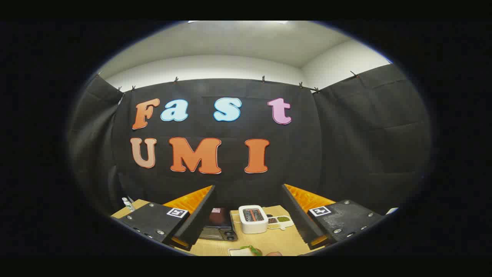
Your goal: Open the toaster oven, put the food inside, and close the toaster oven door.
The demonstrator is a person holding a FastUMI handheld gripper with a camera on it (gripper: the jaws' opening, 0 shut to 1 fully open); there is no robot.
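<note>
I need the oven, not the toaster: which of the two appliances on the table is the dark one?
The dark toaster oven, partly behind the left finger. The white toaster beside it shows top slots. The gripper has its jaws open, holding nothing.

Ahead of me I see a white pop-up toaster (253,218) standing on the pale wooden table (269,242). Just beside it lies a flat card with small coloured patches (280,221). Over at the table's far corner stands a small white bottle (127,204). Black cloth (346,154) hangs behind, with a white wall (230,65) above.
</note>
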